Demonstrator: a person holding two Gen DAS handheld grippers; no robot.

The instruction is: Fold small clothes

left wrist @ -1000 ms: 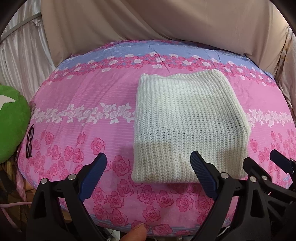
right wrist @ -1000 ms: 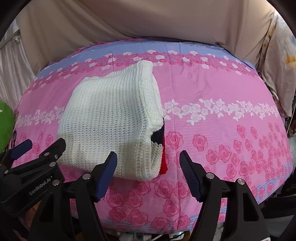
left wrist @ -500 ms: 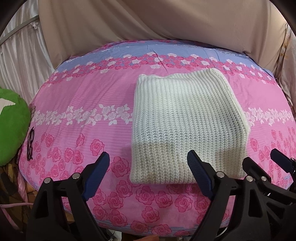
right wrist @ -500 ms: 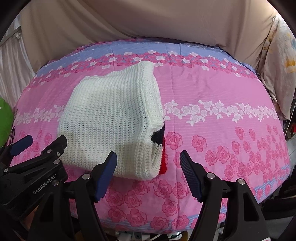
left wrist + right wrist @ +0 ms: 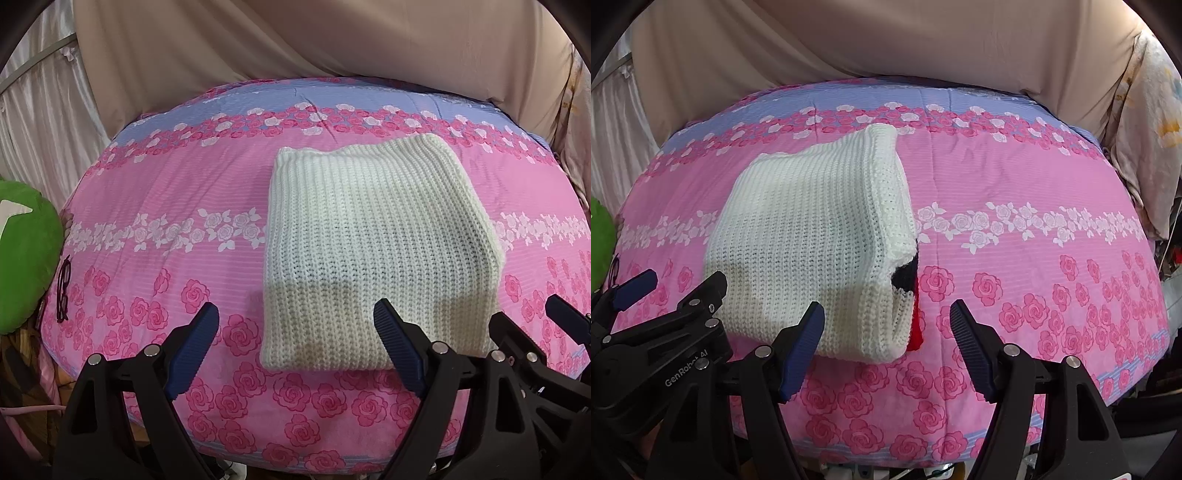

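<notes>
A cream knit sweater (image 5: 373, 254) lies folded into a thick rectangle on the pink rose-print bed cover (image 5: 177, 206). In the right wrist view the sweater (image 5: 812, 243) shows dark and red knit patches at its near right corner. My left gripper (image 5: 295, 339) is open and empty, just short of the sweater's near edge. My right gripper (image 5: 886, 332) is open and empty, in front of the sweater's near right corner. Each gripper also shows at the edge of the other's view.
A green cushion (image 5: 22, 251) lies at the left of the bed, with dark glasses (image 5: 63, 291) beside it. A beige sheet (image 5: 295, 40) hangs behind the bed. Pale floral bedding (image 5: 1145, 140) is bunched at the right.
Both grippers have drawn back slightly from the sweater and stay open. The sweater has not moved.
</notes>
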